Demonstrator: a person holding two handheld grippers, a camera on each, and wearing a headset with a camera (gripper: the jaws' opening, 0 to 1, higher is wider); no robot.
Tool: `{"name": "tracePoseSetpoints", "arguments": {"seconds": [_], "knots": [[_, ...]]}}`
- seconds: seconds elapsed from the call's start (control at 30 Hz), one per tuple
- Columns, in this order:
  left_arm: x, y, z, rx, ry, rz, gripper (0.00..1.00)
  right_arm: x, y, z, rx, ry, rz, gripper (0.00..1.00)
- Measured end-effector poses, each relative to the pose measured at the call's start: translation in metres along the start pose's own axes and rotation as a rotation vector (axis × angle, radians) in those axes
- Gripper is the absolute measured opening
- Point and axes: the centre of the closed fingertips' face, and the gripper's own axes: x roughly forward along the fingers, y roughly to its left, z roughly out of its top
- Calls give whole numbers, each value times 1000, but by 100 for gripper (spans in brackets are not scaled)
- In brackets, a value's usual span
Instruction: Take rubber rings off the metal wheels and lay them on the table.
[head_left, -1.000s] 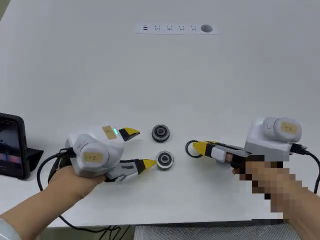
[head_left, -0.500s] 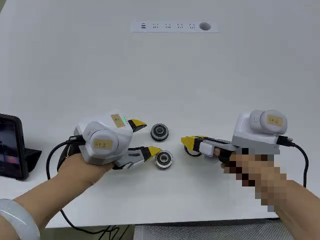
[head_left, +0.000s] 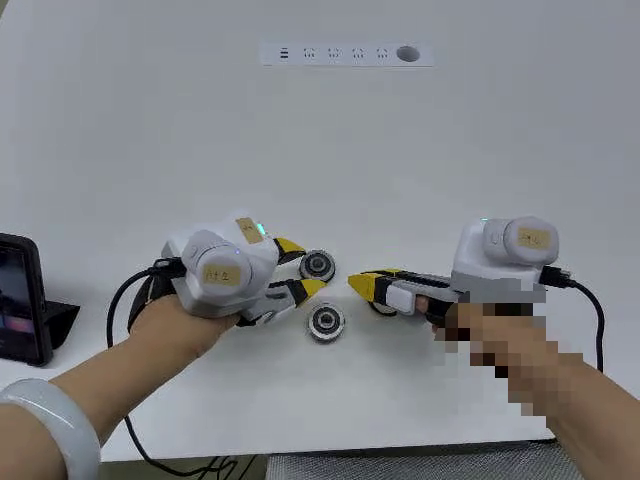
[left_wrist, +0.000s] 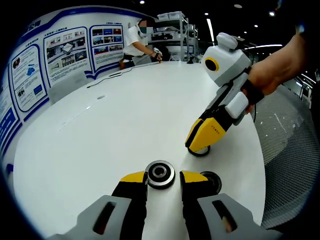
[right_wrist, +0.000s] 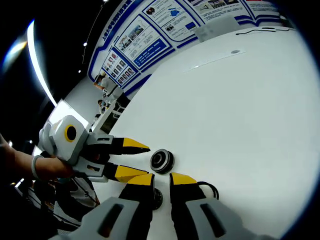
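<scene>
Two metal wheels with black rubber rings lie on the white table (head_left: 330, 160). The far wheel (head_left: 318, 265) (left_wrist: 160, 172) (right_wrist: 162, 161) sits just between the tips of my left gripper (head_left: 302, 267) (left_wrist: 162, 176), which is open. The near wheel (head_left: 326, 322) (right_wrist: 157, 197) lies in front of it, half hidden behind a jaw in the left gripper view (left_wrist: 212, 180). A loose black ring (head_left: 382, 306) (left_wrist: 200, 151) (right_wrist: 212, 190) rests flat on the table under my right gripper (head_left: 358, 282) (right_wrist: 160, 178). That gripper's jaws stand a narrow gap apart with nothing held.
A white power strip (head_left: 345, 53) lies at the table's far side. A dark tablet on a stand (head_left: 20, 295) sits at the left edge. Cables trail from both grippers toward the front edge. A person (left_wrist: 137, 40) works at the far end.
My left gripper has moved right until its tips flank the far wheel. My right gripper has slid left, and the loose ring has stayed on the table beneath it.
</scene>
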Motion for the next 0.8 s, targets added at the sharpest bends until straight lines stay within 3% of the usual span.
{"name": "tracePoseSetpoints", "arguments": {"seconds": [0.8], "knots": [[13, 4, -4, -20, 38, -9, 18, 0, -2, 0, 12, 1, 4, 13]]}}
